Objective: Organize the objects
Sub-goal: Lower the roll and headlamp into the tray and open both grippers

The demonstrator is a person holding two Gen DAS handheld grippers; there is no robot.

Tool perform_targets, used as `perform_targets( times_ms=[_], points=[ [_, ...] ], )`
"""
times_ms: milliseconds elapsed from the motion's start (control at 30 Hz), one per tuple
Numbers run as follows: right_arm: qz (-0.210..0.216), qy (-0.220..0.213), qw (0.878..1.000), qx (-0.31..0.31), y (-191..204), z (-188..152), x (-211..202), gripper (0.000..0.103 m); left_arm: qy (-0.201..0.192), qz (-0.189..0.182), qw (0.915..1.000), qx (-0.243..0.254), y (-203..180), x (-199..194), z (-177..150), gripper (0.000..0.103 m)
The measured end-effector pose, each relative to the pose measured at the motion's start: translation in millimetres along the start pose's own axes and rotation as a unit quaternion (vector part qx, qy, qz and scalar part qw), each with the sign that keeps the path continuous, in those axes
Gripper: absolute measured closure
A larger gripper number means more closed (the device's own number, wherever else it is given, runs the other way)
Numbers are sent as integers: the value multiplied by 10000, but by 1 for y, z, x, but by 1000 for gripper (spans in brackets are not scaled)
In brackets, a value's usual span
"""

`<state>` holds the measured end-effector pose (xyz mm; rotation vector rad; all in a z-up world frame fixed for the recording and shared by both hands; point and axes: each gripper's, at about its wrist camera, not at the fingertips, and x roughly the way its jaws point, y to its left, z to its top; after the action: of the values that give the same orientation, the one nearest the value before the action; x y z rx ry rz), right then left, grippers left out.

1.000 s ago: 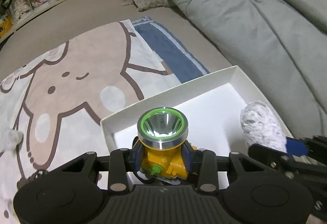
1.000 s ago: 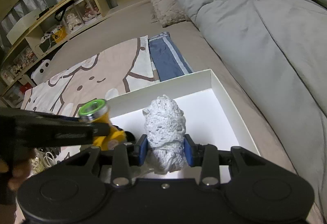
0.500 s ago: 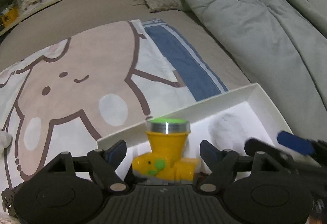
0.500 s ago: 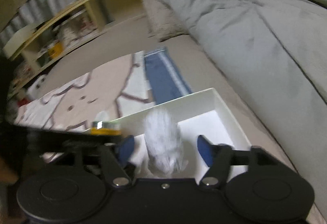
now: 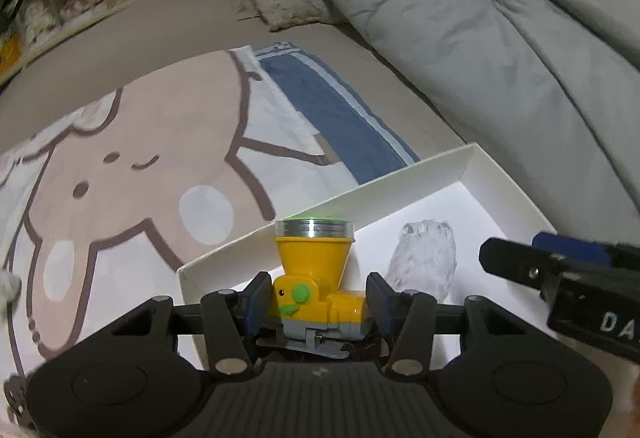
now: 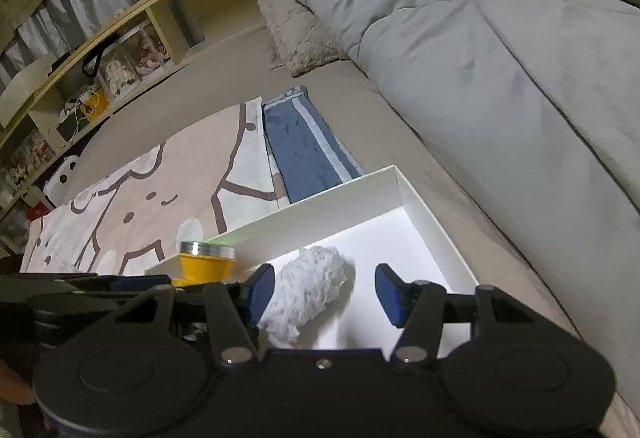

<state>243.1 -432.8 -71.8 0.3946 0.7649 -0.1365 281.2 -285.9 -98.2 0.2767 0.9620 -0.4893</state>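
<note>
A yellow headlamp (image 5: 314,278) with a green-rimmed lens stands upright in the near left corner of a shallow white box (image 5: 400,190). My left gripper (image 5: 316,302) is open, its pads close on either side of the lamp's base. A white knitted bundle (image 6: 308,290) lies on the box floor; it also shows in the left wrist view (image 5: 426,262). My right gripper (image 6: 324,292) is open around the bundle, the left pad next to it, the right pad well apart. The headlamp shows at the left in the right wrist view (image 6: 206,266).
The box (image 6: 420,198) sits on a bed beside a cartoon-print blanket (image 5: 132,158) and folded blue trousers (image 5: 336,110). A grey duvet (image 6: 500,58) lies to the right. A wooden shelf (image 6: 100,50) with small items runs along the far left.
Both grippers opened. The headlamp now stands in the box and the white bundle lies on the box floor. Both grippers have dropped lower and pulled back slightly.
</note>
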Motion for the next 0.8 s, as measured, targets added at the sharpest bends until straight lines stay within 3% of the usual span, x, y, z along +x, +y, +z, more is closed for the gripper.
perform_targets(
  times_ms=[267,433,500,567,800],
  points=[
    [-45,120,9998,142,-8,1,4,52,-117,-292,9912,1289,-23,-3,-10,50],
    [-65,185,9997,137,-8,0,7,52,-96,-358,9945,981,-13,-3,-4,46],
    [-58,192,9997,134,-8,-1,8,52,51,-321,9959,845,-10,-3,-4,30],
    [-64,206,9996,170,-9,0,8,52,91,-226,9964,808,-6,-6,-7,25],
    [-100,271,9994,210,-9,-1,5,50,-26,-228,9991,346,12,-27,-9,25]
  ],
)
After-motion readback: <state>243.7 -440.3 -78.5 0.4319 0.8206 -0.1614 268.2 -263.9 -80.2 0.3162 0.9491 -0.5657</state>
